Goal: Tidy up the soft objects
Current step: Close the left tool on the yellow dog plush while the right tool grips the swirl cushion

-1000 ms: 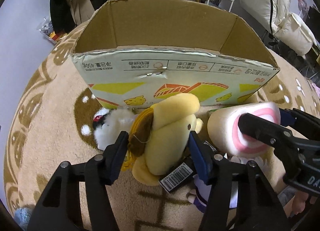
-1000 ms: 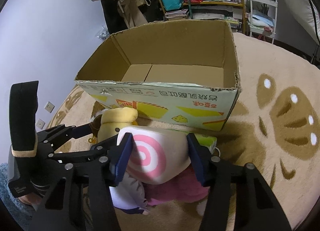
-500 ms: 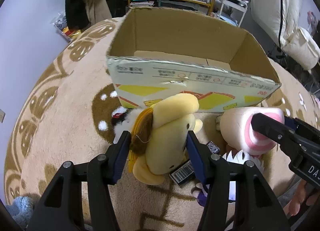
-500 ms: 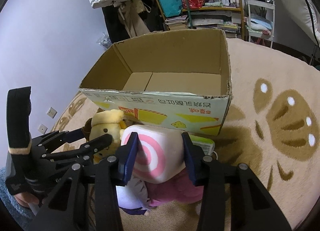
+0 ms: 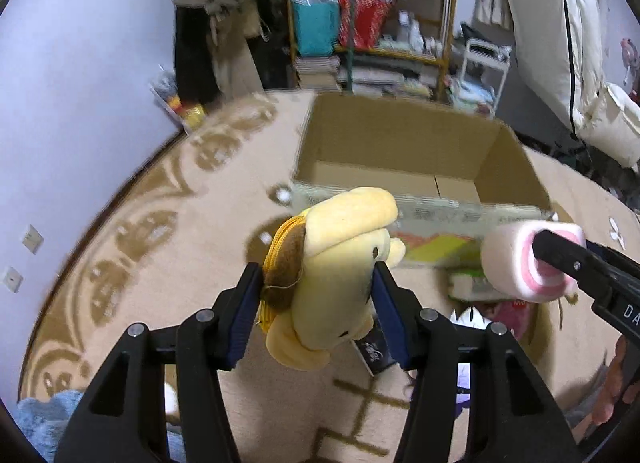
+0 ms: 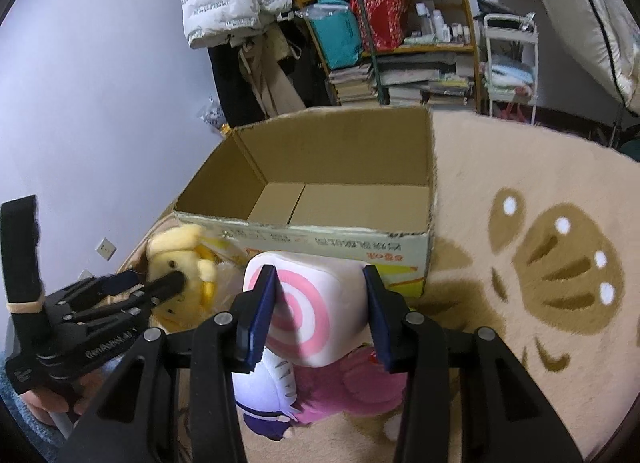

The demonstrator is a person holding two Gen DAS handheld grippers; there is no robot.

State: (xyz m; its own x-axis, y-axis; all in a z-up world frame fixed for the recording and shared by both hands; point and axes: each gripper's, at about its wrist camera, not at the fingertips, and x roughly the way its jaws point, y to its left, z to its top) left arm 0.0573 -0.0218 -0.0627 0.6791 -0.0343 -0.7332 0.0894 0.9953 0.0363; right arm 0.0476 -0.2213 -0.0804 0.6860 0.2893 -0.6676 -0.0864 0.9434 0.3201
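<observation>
My left gripper (image 5: 318, 295) is shut on a yellow plush dog (image 5: 340, 263) with brown ears and holds it above the rug, in front of the open cardboard box (image 5: 400, 143). My right gripper (image 6: 320, 299) is shut on a white roll-cake plush with a pink swirl (image 6: 308, 303), also lifted in front of the box (image 6: 340, 167). The box floor is bare. The left gripper and the dog show at the left of the right wrist view (image 6: 180, 263). The roll plush shows at the right of the left wrist view (image 5: 528, 263).
A purple-and-white plush (image 6: 264, 391) and a pink plush (image 6: 344, 387) lie on the beige patterned rug (image 6: 540, 223) under my right gripper. A green-white pack (image 5: 468, 283) lies by the box front. Shelves (image 6: 400, 43) and hanging coats (image 6: 232, 3) stand behind the box.
Both grippers have risen with their plush toys, off the pile on the rug. The box now sits lower and farther in view, with its inside showing.
</observation>
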